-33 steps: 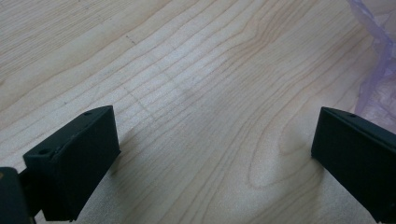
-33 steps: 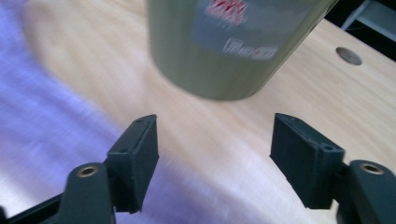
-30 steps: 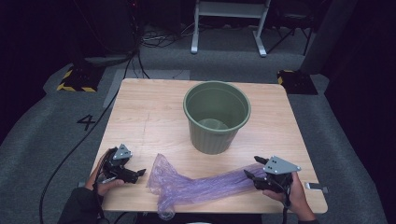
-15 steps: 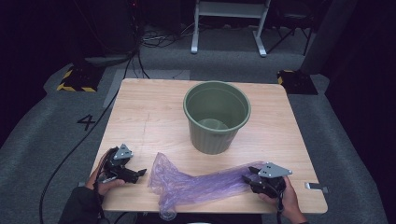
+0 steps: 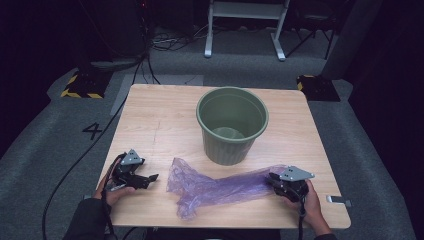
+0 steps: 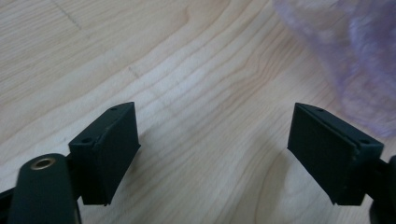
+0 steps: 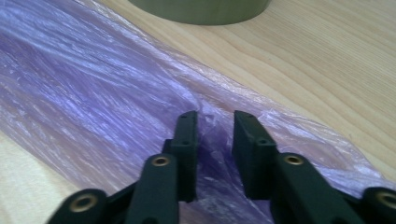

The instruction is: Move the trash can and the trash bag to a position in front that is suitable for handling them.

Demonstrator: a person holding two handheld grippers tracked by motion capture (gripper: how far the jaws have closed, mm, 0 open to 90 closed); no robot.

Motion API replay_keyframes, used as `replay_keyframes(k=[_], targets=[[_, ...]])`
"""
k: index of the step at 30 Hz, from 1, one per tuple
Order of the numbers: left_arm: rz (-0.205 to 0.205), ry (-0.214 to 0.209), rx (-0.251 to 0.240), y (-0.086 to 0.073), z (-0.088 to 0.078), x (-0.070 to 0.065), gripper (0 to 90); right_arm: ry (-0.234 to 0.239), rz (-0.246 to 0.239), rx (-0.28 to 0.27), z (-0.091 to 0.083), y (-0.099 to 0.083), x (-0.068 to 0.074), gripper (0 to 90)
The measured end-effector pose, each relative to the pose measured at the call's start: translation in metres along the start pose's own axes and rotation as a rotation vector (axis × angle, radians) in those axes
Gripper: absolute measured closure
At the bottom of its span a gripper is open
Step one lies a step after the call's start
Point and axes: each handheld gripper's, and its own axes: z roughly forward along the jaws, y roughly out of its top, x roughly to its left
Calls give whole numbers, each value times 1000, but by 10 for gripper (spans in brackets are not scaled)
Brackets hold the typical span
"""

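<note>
Purple plastic bag point(image 5: 220, 186) is laid flat on the wooden table point(image 5: 160, 120), in front of the green bucket point(image 5: 232, 124). It is stretched long from side to side, from the crumpled wide end at the left to the thin end at the right. The thin end is reached by the right gripper point(image 5: 274, 181), which is the nearer one. In the right gripper view the jaws of this right gripper point(image 7: 214, 140) have just been closing, and a fold of the bag point(image 7: 116, 93) is caught between them. A small gap is left, so it cannot be told if the fold is pinched tight yet.

The left gripper point(image 5: 150, 178) is rested on the table just beside the wide end, but the bag is not touched by it. Its jaws have just been closing a little, yet they are spread wide, with only bare wood between them in the left gripper view point(image 6: 212, 149). The bag point(image 6: 355, 60) is seen off to the upper right there.

The bag is thin, soft, crinkly and see-through. The bucket is round, hard and smooth, with an open top. A lift of the bag toward the bucket is likely next.
</note>
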Motion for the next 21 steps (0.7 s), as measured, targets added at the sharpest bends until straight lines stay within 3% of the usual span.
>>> replay_keyframes(k=[4,6,8,18,21], targets=[[6,-1,-38,12,1,0,162,16,-24,-2,4,1,-13,698],[-12,-23,-69,18,0,-1,163,13,-55,3,6,3,-18,698],[-26,-18,-83,25,0,-5,170,14,-60,15,8,6,-22,679],[66,-106,-116,65,9,-29,174,15,-112,43,20,19,-29,649],[113,-167,-114,72,16,-37,174,11,-110,44,23,21,-31,641]])
